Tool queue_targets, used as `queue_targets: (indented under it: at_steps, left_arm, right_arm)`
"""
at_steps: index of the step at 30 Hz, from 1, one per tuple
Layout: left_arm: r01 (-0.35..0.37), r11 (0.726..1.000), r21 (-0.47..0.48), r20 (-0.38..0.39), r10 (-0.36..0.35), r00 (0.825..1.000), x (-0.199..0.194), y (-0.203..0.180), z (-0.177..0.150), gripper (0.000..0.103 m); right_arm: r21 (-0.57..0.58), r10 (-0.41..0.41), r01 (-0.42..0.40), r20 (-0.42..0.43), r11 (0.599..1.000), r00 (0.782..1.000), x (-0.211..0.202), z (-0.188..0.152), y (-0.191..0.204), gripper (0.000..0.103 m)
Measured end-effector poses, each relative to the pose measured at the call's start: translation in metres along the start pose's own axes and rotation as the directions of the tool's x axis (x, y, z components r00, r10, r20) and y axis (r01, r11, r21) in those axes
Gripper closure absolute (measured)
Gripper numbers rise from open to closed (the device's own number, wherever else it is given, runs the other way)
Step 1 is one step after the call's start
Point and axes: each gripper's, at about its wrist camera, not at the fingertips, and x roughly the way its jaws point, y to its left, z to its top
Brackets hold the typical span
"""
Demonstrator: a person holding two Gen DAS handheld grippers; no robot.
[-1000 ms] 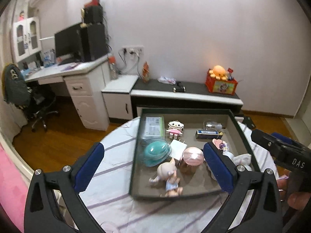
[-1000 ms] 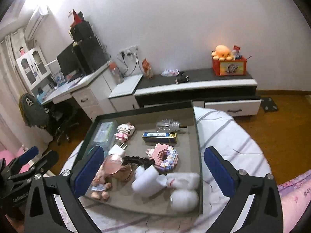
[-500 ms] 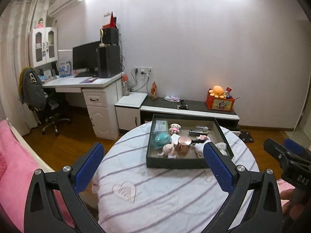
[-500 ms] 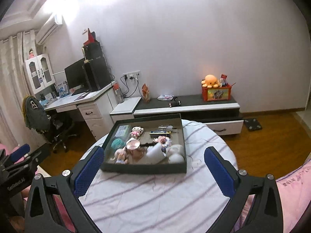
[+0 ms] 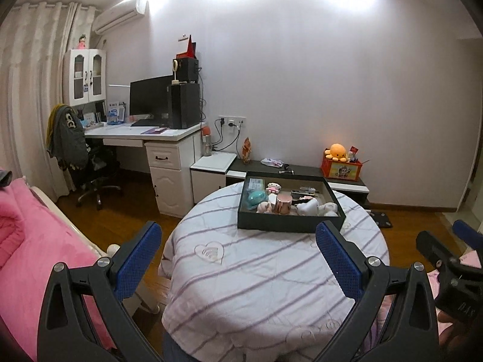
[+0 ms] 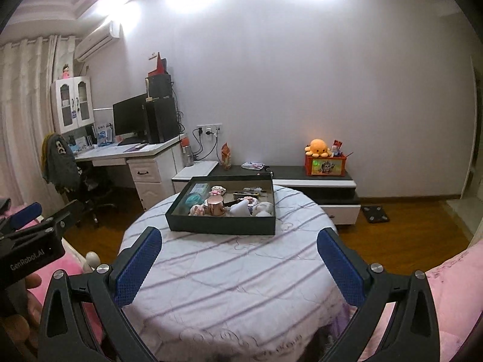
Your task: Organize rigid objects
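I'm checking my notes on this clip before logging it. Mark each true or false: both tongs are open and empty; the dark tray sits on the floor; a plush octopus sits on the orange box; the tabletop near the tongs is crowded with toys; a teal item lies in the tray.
1. True: the left tongs and right tongs are open and empty.
2. False: the dark tray sits on the round table.
3. True: the plush octopus sits on the orange box.
4. False: only striped cloth shows there.
5. True: a teal item lies in the tray.
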Motion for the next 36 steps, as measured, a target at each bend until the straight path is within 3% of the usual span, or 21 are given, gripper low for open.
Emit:
queue_targets:
  at_steps: [8,36]
  left_arm:
    - [-0.001,1.0,0.02,0.014,0.001,1.0,-0.016,-0.006,-0.009,0.0]
    - [0.02,1.0,0.016,0.011,-0.02,1.0,-0.023,-0.013,-0.01,0.0]
  right_arm:
    - [0.0,-0.009,0.009,0.05,1.0,0.999,-0.031,0.001,0.0,0.0]
    - [-0.006,-0.004,0.004,0.035,1.0,0.999,-0.033,-0.004,0.004,0.0]
